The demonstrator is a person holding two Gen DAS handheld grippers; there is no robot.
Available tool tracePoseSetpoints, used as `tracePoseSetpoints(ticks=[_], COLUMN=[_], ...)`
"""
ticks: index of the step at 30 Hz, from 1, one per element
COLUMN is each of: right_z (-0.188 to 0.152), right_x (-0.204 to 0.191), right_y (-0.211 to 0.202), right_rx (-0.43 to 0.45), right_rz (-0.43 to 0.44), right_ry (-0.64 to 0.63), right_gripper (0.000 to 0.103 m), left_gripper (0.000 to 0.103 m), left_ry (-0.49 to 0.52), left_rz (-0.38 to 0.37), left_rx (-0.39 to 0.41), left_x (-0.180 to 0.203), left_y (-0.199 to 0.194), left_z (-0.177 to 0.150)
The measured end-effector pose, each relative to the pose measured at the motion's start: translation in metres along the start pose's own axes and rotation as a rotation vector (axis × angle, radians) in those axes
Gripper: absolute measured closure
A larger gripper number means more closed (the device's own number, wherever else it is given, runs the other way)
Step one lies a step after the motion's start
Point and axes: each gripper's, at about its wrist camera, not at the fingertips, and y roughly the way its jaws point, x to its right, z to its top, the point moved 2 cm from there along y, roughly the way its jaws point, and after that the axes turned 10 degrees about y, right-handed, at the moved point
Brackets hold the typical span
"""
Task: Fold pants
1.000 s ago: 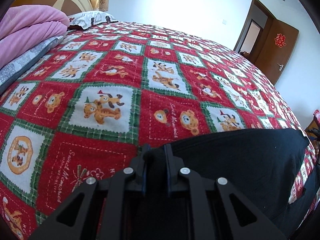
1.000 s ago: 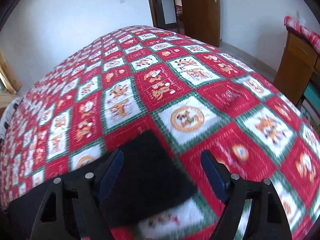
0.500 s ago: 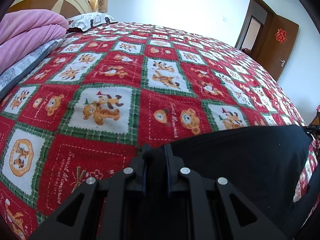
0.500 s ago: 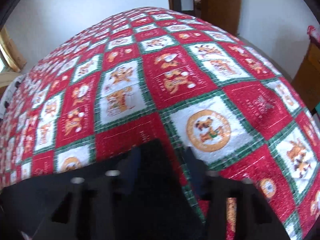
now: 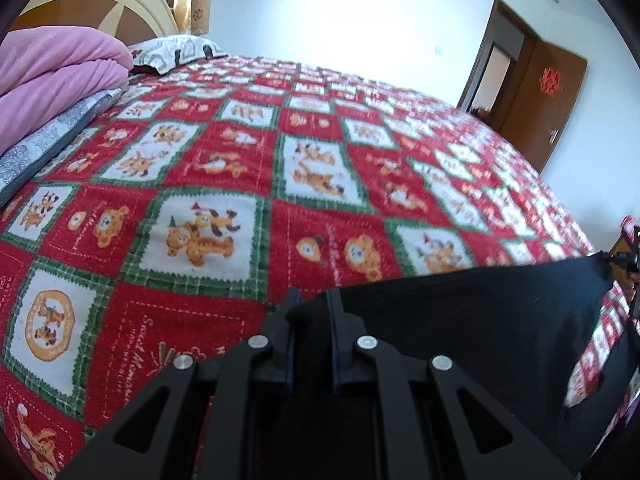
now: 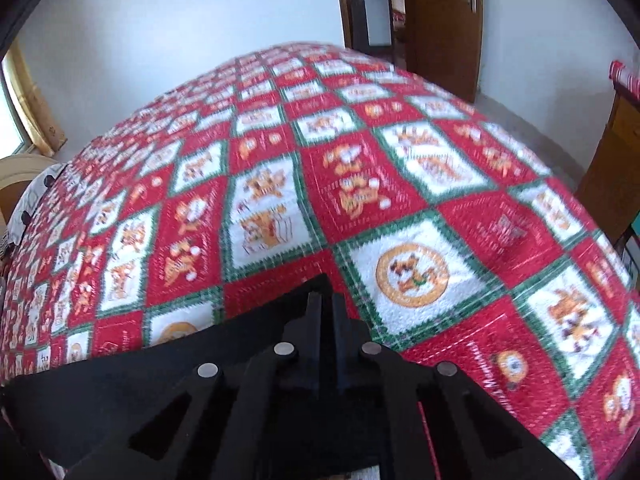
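Pinching black pants (image 5: 460,320) in my left gripper (image 5: 312,304), fingers nearly together on the fabric's corner; my right gripper (image 6: 326,304) clamps the other corner (image 6: 316,284). Pants hang stretched between both, over the red patchwork bedspread (image 5: 240,152).

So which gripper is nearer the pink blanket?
Left. The left gripper holds the pants with the pink blanket off to its left; the right gripper view shows no blanket.
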Motion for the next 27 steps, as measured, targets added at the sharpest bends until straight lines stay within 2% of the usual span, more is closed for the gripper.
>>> tracePoseSetpoints(ticks=[6,13,21,27], right_z=[-0.002,-0.021,-0.048,-0.075], right_x=[-0.007,0.002,0.043,0.073], right_y=[-0.052,-0.115,-0.161,-0.186], right_rx=[0.133,0.256,0.325,0.352], right_rz=[0.053,0.145,0.183,0.207], right_ry=[-0.053,-0.073,-0.024,0.015], right_gripper=[0.098,0.098,0.098,0.098], left_gripper=[0.090,0.090,0.090,0.090], left_ry=[-0.001,-0.003,-0.075,-0.080], left_rz=[-0.041,-0.101,-0.171,-0.228], left_rx=[0.080,0.166,0.234,0.277], left_x=[0.009,0.016,0.005,0.007], left_y=[-0.030,-0.065,-0.091,-0.110], left_z=[0.010,0.011,-0.012,-0.035])
